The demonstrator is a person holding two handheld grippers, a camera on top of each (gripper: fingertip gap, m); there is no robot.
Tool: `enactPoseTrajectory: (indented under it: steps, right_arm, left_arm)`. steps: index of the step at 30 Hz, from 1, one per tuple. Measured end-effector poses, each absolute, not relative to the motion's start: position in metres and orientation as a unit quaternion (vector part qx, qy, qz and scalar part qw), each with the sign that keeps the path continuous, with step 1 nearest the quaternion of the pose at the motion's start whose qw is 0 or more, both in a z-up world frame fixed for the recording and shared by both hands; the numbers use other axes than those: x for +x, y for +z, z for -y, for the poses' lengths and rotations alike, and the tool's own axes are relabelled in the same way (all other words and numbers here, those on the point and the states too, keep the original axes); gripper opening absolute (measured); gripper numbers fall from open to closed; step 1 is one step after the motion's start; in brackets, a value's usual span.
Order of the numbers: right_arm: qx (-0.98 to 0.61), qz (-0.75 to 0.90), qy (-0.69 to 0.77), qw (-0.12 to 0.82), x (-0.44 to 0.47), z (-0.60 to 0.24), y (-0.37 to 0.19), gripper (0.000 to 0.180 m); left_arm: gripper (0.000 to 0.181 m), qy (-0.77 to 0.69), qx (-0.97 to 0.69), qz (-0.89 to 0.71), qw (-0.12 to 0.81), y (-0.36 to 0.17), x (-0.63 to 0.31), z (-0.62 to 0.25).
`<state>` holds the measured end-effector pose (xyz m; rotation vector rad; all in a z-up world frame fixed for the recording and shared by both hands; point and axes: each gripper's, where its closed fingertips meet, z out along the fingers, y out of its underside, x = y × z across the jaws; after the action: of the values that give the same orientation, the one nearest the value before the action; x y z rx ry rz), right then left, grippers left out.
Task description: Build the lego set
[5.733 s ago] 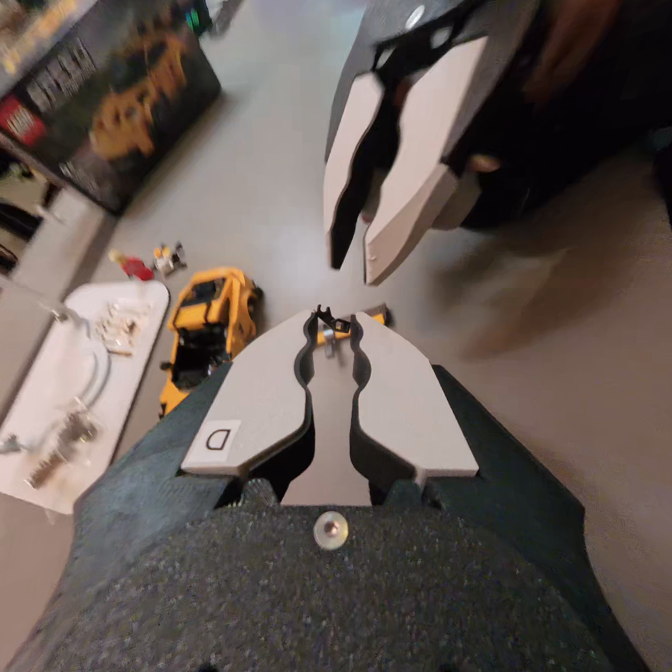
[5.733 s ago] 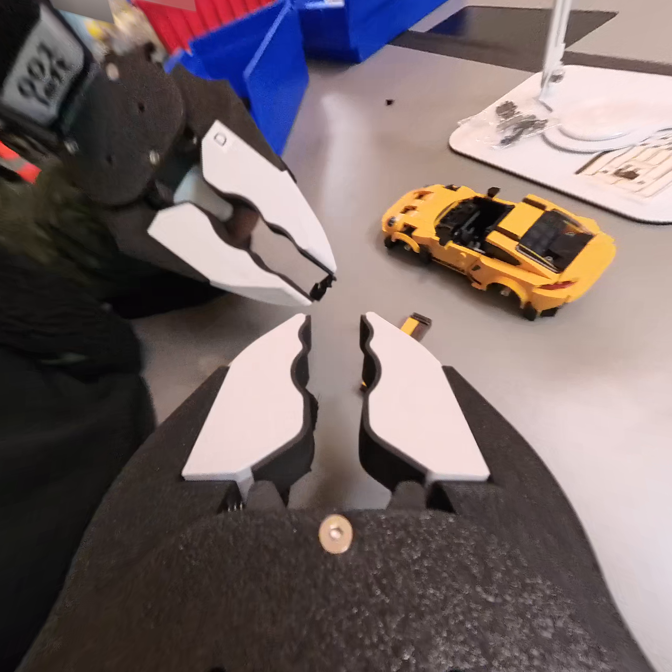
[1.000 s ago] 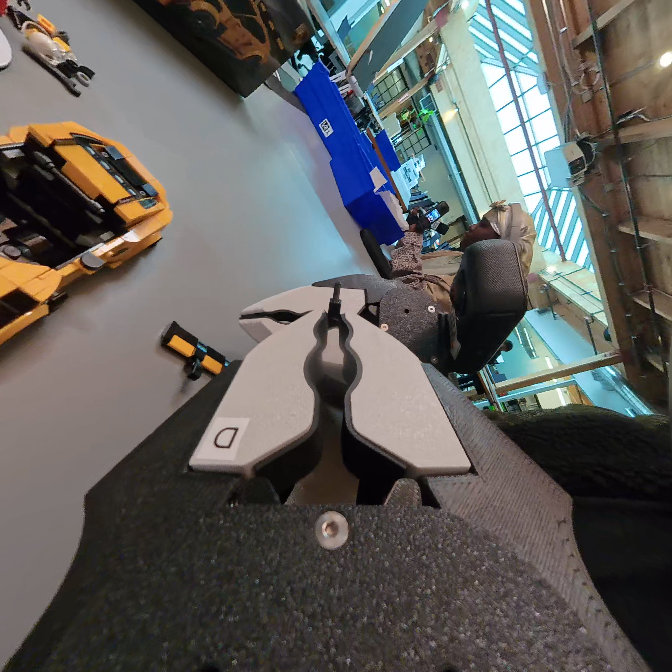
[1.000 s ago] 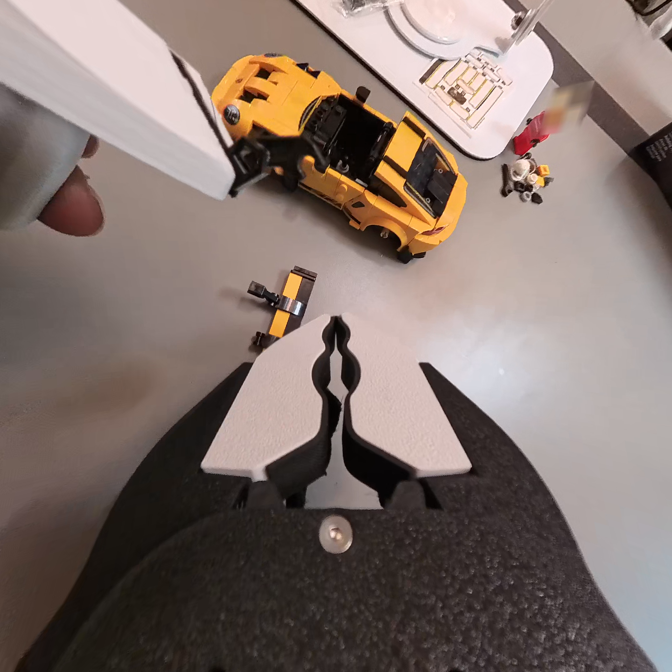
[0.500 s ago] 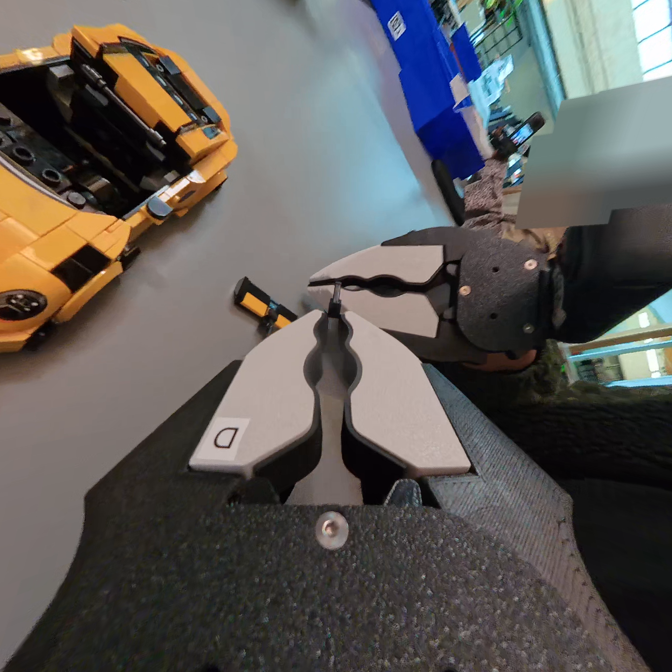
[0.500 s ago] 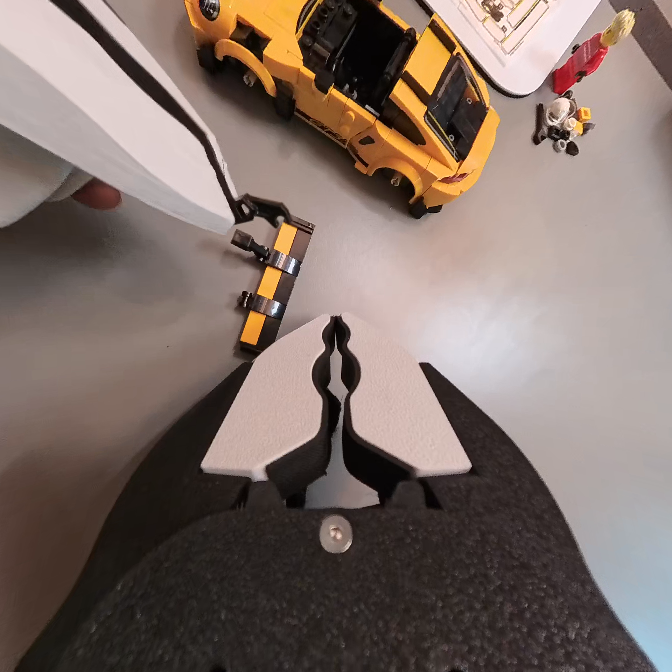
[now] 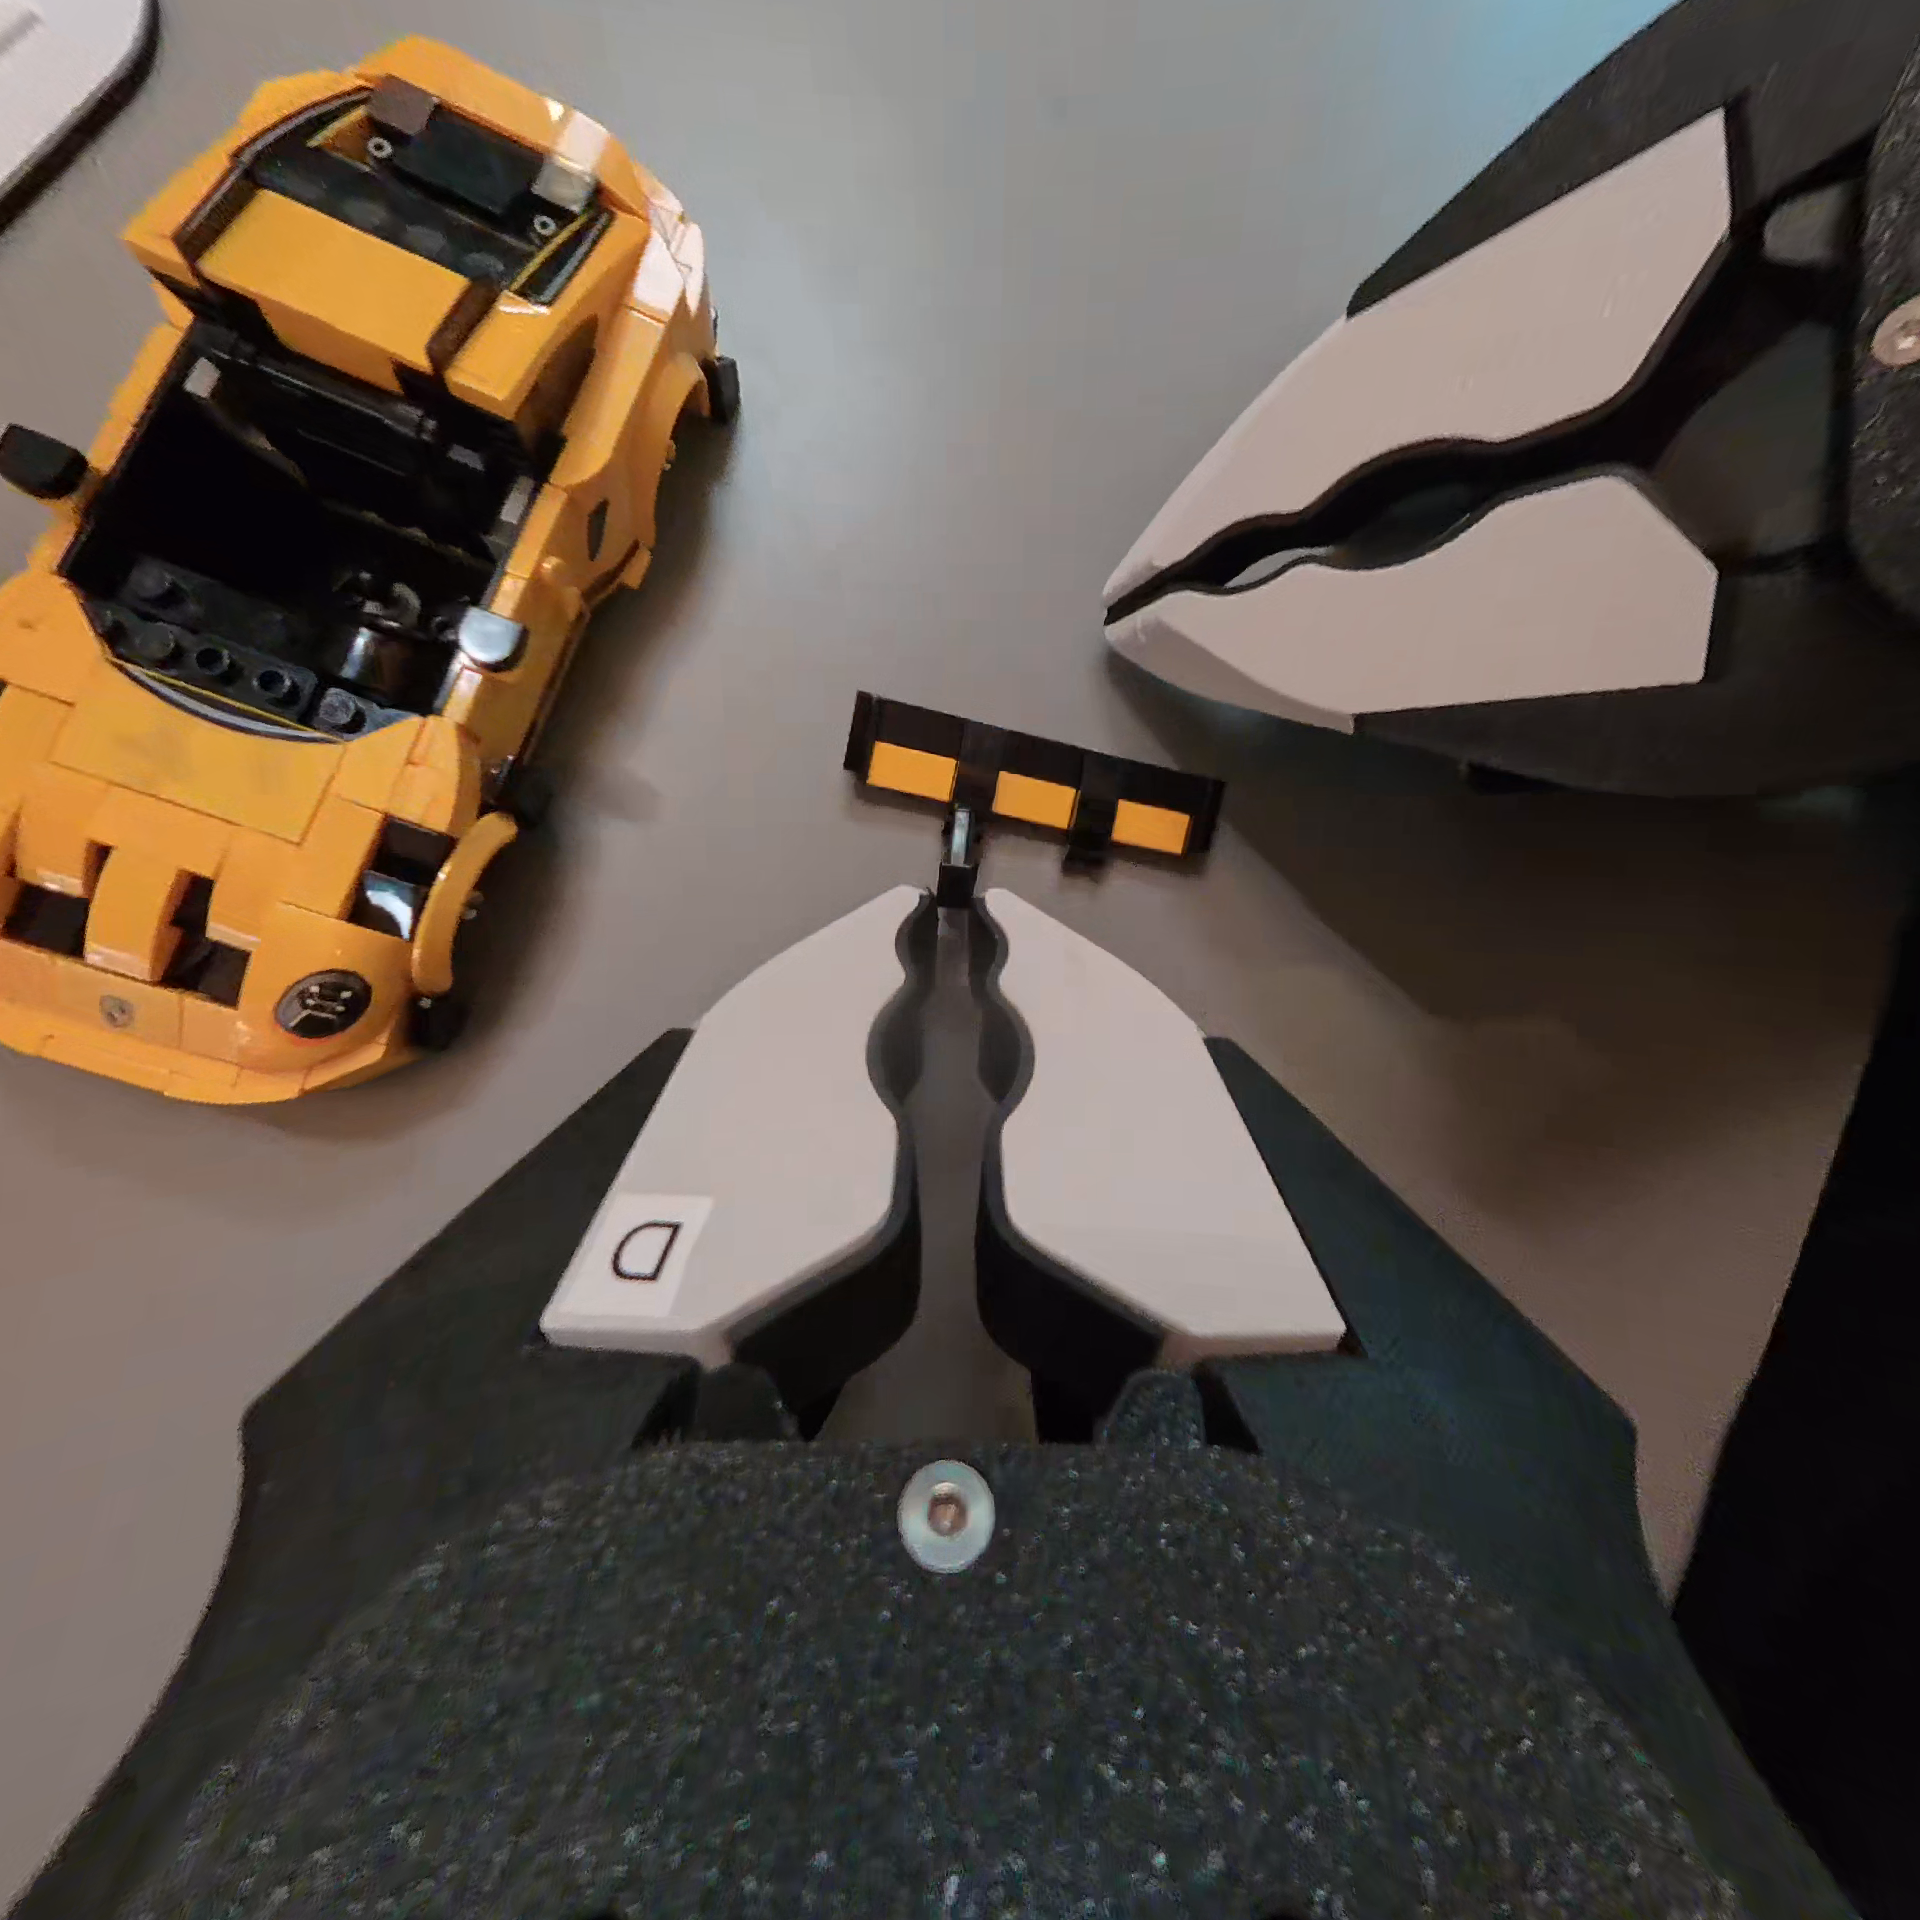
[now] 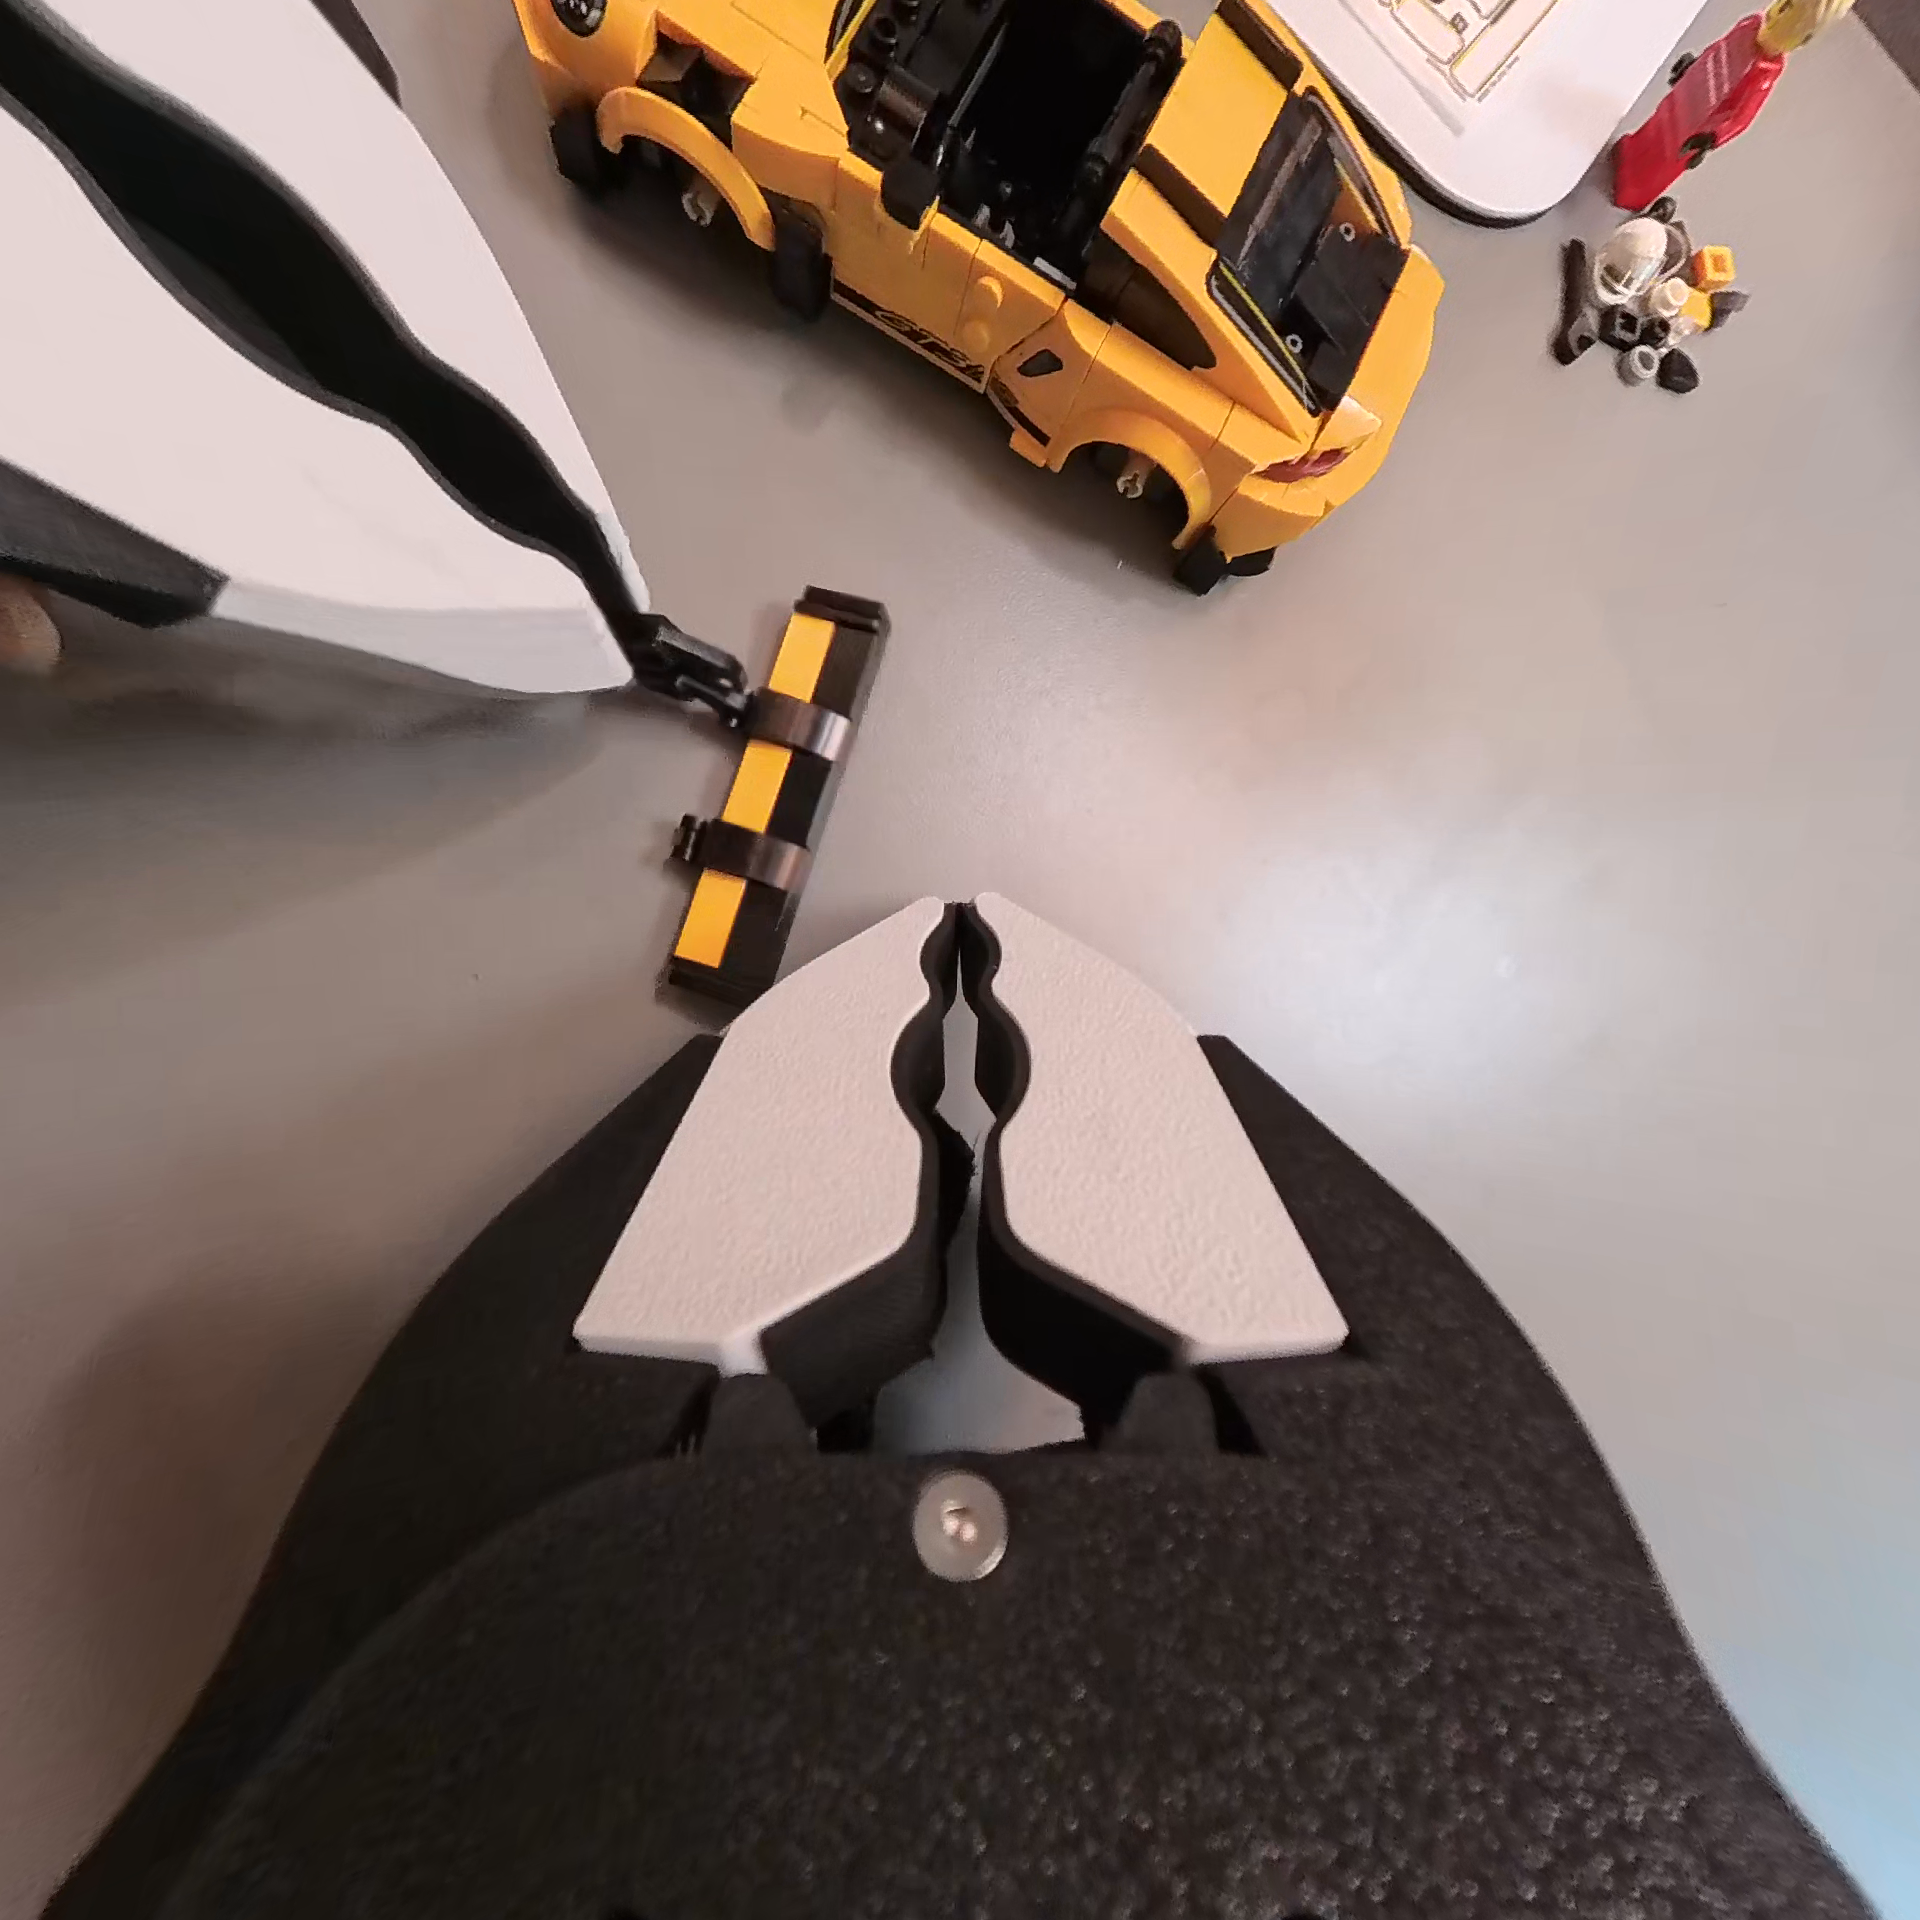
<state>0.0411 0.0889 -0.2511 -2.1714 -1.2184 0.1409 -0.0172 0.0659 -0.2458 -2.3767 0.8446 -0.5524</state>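
While both wrist views look down on the grey counter (image 7: 1039, 312), we record the following. Our left hand-held gripper (image 7: 951, 894) has its tips nearly together, pinching a small black clip (image 7: 954, 878) between them. That clip reaches forward to the spoiler (image 7: 1029, 779), a black bar with yellow panels that lies flat on the counter just ahead of the tips. From the right wrist view the clip (image 8: 686, 665) meets the spoiler (image 8: 779, 790) at one of two dark bands that wrap the bar; whether it is fully seated we cannot tell.

Our right hand-held gripper (image 8: 961, 909) has its fingers pressed together at the tips and carries nothing. It hovers just beside the near end of the spoiler, without visible contact. In the left wrist view this same gripper (image 7: 1117, 613) enters from the upper right, tips aimed toward the spoiler and apart from it.

We note the yellow car (image 7: 312, 582) standing on the counter to the left of the spoiler, well apart from it, with its cabin open and black interior parts exposed. In the right wrist view the car (image 8: 1039, 260) sits beyond the spoiler.

Further off in the right wrist view we see a white tray (image 8: 1538, 156) at the top edge, a red minifigure (image 8: 1704, 114) lying beside it, and a small cluster of loose pieces (image 8: 1642, 301) on the counter near the car's rear.
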Motion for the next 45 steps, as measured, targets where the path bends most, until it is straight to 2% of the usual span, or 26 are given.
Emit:
enactPoseTrajectory:
  steps: [18, 45]
  right_arm:
    - [-0.831, 0.448, 0.076, 0.32, 0.046, -0.09, -0.251, 0.0]
    - [-0.834, 0.438, 0.096, 0.321, 0.048, -0.09, -0.251, 0.0]
  left_arm:
    - [0.005, -0.105, -0.873, -0.413, 0.236, -0.244, -0.009, -0.054]
    - [0.005, -0.102, -0.879, -0.417, 0.208, -0.256, -0.001, -0.051]
